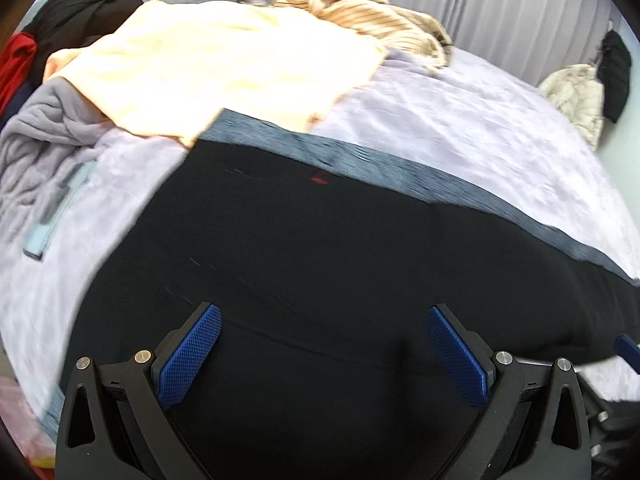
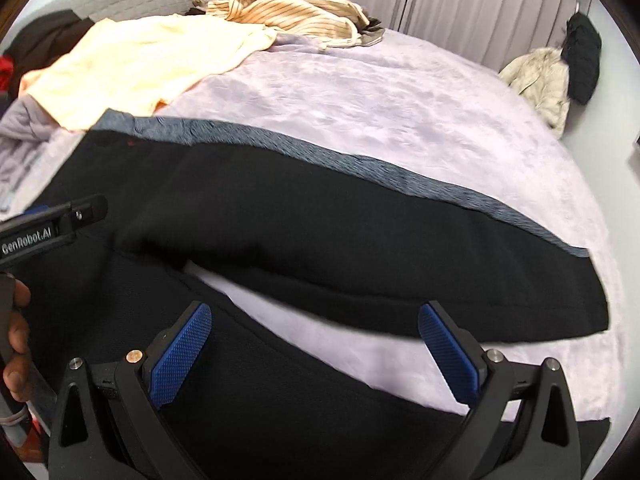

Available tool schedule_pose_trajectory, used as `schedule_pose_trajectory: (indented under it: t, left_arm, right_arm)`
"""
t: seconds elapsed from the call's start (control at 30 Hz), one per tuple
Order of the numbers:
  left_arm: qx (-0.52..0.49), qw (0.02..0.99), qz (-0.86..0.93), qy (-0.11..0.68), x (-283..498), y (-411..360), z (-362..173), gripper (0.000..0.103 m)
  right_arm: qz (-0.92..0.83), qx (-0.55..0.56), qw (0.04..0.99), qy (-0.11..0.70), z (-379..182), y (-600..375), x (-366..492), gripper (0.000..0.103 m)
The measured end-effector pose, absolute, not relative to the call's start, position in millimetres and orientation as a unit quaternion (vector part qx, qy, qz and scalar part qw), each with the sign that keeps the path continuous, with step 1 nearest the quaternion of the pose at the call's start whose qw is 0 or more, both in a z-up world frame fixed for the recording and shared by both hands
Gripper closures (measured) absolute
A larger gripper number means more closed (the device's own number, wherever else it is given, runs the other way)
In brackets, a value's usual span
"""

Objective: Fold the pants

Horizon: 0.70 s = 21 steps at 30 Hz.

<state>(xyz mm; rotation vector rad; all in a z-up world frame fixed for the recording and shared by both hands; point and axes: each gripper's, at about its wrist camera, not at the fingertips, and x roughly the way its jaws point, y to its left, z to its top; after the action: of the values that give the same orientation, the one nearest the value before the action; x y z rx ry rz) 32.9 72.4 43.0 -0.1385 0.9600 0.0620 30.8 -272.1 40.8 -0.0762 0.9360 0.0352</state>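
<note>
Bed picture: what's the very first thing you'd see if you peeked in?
The big black pants with a grey-blue side stripe, spread across the lilac blanket, their two legs apart. Next, the blue pads of the open right hand-held gripper poised over them. Behind lie a pale yellow garment and a crumpled striped shirt.

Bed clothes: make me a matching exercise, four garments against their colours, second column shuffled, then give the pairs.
Things:
1. pants
2. striped shirt
3. puffer jacket
4. flat top beside the pants' waistband

Colours:
A. pale peach
B. black with a blue-grey side band
C. cream
D. beige with dark stripes

Pairs: 1-B, 2-D, 3-C, 4-A
</note>
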Motion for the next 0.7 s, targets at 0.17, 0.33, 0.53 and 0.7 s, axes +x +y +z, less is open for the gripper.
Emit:
schedule_pose_trajectory:
  t: [0.17,0.33,0.53,0.7]
  left_arm:
    - [-0.084,0.887,0.049,0.451,60,97,50,0.0]
    - [-0.05,0.868,0.063,0.491,106,92,18,0.0]
    - [-0.024,0.885,0.052,0.462,96,88,-6,0.0]
    - [-0.03,0.89,0.051,0.452,90,88,-10,0.0]
  right_arm:
    - [0.029,-0.012,0.894,0.447,43,-241,73,0.0]
    - [0.063,-0.09,0.861,0.497,-1,-183,136,0.0]
    - [-0.002,-0.027,0.854,0.519,-17,-261,152,0.0]
    - [-0.056,0.014,0.851,0.522,-18,-339,136,0.0]
